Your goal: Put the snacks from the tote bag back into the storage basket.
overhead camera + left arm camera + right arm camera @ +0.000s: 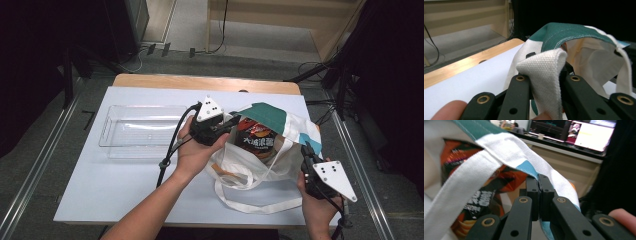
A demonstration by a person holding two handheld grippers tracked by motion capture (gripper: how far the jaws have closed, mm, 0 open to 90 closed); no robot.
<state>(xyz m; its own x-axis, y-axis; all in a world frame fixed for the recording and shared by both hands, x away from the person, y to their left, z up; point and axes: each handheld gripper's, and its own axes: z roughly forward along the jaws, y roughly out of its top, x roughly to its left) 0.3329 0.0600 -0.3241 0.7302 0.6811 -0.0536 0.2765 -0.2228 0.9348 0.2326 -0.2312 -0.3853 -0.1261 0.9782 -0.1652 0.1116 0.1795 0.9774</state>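
High view — white-and-green tote bag (280,135), seemingly open.

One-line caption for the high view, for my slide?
Both claws, left and right, pinch the tote bag's rim open over a snack packet.

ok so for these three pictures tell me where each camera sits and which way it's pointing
High view: above the person's side of the table, looking forward and down; both forearms, left gripper and right gripper show, at the tote bag.
Left gripper view: rides the left gripper, looking along its jaws clamped on the bag's white edge; a fingertip shows low.
Right gripper view: rides the right gripper, jaws shut on the bag's rim, facing the snack bag; a fingertip shows.
All share the tote bag.
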